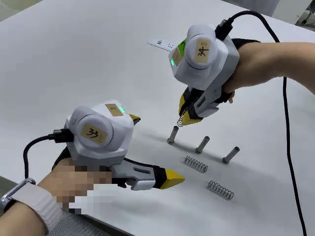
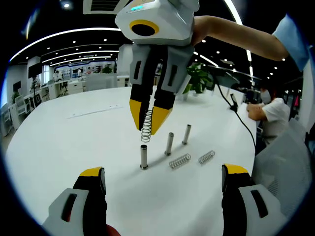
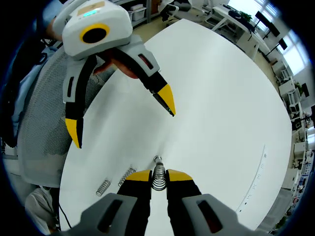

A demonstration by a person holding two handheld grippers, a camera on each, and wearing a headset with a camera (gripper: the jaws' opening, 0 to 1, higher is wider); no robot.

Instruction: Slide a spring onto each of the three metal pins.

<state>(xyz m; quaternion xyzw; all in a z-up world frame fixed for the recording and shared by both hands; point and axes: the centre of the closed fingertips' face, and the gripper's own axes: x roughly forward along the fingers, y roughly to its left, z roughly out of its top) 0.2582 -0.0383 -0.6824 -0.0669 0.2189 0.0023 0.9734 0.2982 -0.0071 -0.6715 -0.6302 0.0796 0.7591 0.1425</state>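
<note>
Three short metal pins stand upright on the white table: one at the left [image 1: 173,134], one in the middle [image 1: 202,144], one at the right [image 1: 230,155]. My right gripper [image 1: 186,118] is shut on a spring [image 1: 181,118] that hangs a little above the left pin [image 2: 143,156]; in the right gripper view the spring [image 3: 158,176] sits between the yellow tips right over that pin's top. Two more springs lie flat in front of the pins [image 1: 196,163] [image 1: 220,190]. My left gripper [image 1: 152,150] hovers open near the table's front, empty.
A white flat strip [image 1: 161,44] lies at the table's far side. A black cable [image 1: 288,142] runs down the right side of the table. The table's front edge [image 1: 29,173] is close to my left hand. A person sits at the table's far end in the left gripper view.
</note>
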